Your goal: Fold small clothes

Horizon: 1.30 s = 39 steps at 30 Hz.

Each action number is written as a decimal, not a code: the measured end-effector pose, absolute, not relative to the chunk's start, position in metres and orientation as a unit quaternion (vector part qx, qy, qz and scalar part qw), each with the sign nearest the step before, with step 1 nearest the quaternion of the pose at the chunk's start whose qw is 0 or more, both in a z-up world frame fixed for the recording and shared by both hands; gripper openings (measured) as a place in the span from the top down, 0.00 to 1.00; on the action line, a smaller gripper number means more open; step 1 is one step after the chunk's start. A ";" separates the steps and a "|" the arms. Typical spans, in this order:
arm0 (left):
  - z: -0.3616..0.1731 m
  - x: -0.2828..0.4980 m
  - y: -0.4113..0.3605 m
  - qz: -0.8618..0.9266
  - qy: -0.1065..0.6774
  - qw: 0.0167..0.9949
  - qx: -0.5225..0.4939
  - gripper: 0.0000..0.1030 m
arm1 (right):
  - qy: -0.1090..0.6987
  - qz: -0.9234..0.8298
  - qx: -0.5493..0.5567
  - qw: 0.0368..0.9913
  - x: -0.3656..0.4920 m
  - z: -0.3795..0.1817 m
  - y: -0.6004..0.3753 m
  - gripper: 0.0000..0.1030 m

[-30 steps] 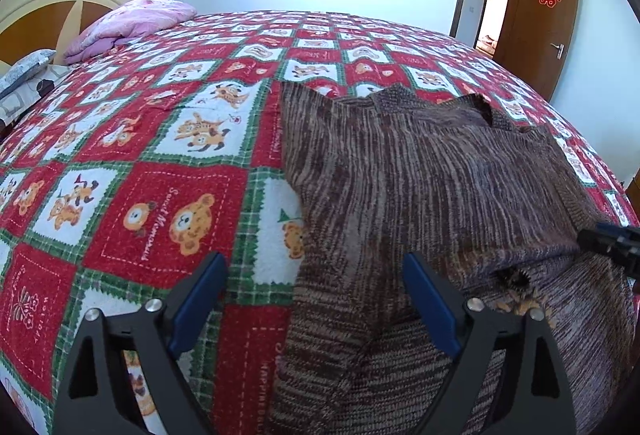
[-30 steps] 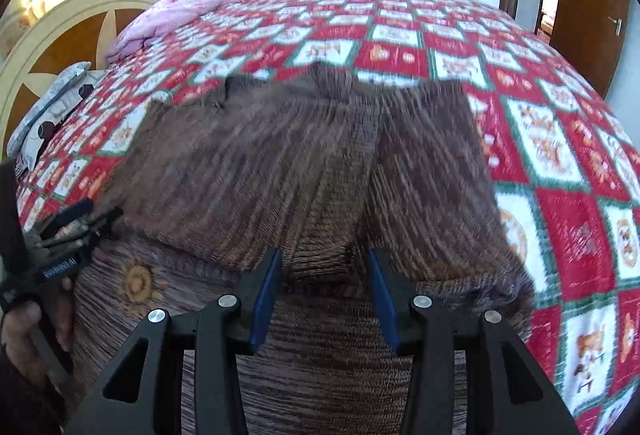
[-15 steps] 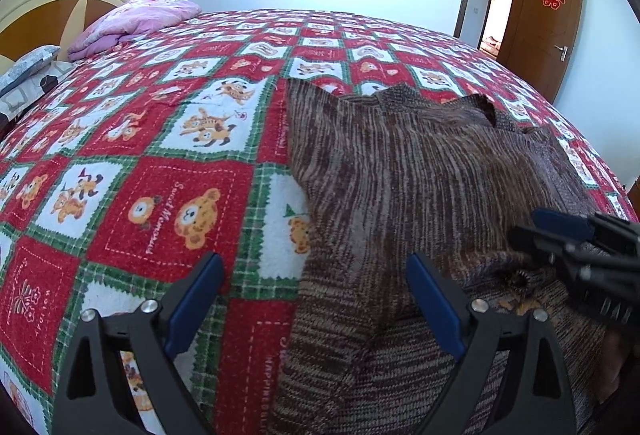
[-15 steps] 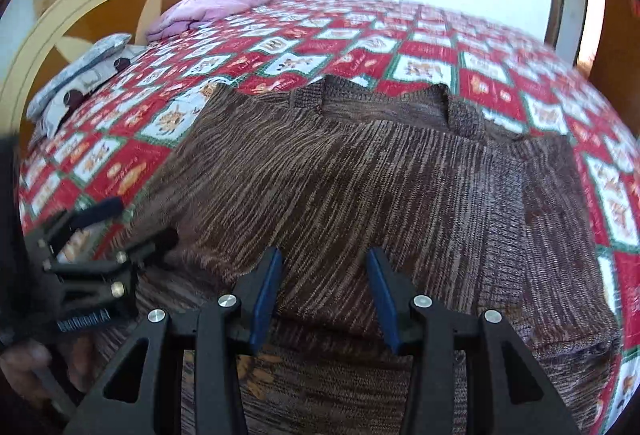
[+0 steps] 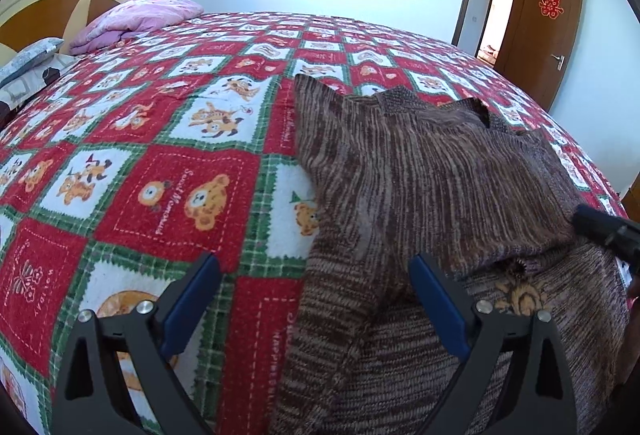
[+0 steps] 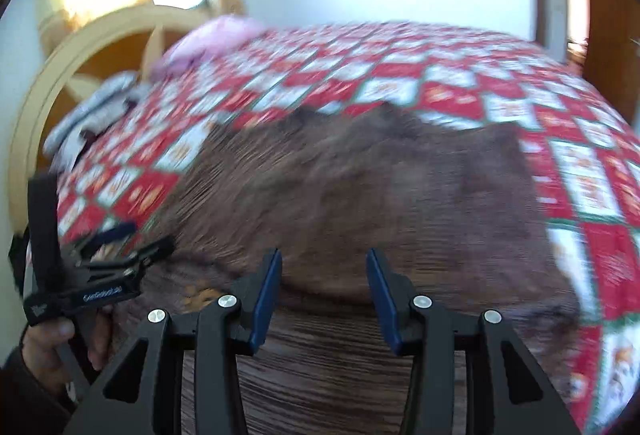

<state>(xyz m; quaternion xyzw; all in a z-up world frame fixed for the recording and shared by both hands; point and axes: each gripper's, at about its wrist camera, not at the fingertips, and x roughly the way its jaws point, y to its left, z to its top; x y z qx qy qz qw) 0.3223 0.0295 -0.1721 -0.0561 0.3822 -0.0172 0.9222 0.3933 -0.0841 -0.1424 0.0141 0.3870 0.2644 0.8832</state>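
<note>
Here, the red, white and green checked bedspread (image 5: 168, 171) fills nearly everything under me, with the curved headboard (image 5: 60, 1) at the far left and a brown door (image 5: 544, 31) standing open at the far right. On the spread lies the brown knitted sweater (image 5: 420, 171), partly folded over on itself. A pink pillow (image 5: 140, 17) sits by the headboard. My left gripper (image 5: 314, 299) is spread wide over the sweater's left edge, pinching nothing. My right gripper (image 6: 324, 291) hangs parted above the fold, empty.

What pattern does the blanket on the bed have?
The blanket has red and white squares with cartoon bears, framed by green plaid; clearest in the left wrist view.
</note>
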 end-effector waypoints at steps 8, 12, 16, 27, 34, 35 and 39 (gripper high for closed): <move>-0.173 0.321 0.028 -0.014 0.383 0.922 -0.053 0.03 | 0.433 0.223 0.085 0.869 0.414 -0.169 -0.135 0.59; -0.173 0.318 0.028 -0.011 0.383 0.922 -0.051 0.01 | 0.439 0.229 0.076 0.866 0.418 -0.174 -0.129 0.81; -0.173 0.315 0.028 -0.008 0.382 0.923 -0.049 0.01 | 0.446 0.239 0.036 0.862 0.412 -0.175 -0.126 0.83; -0.133 0.347 0.033 0.002 0.346 0.938 -0.007 0.09 | 0.408 0.236 0.072 0.879 0.413 -0.179 -0.152 0.78; -0.165 0.414 0.037 -0.050 0.439 0.894 -0.073 0.49 | 0.390 0.242 0.052 0.887 0.403 -0.176 -0.146 0.67; -0.163 0.411 0.035 -0.067 0.430 0.897 -0.073 0.82 | 0.390 0.243 0.054 0.887 0.403 -0.177 -0.146 0.66; -0.161 0.407 0.040 -0.067 0.429 0.898 -0.072 0.87 | 0.392 0.249 0.073 0.882 0.405 -0.179 -0.152 0.66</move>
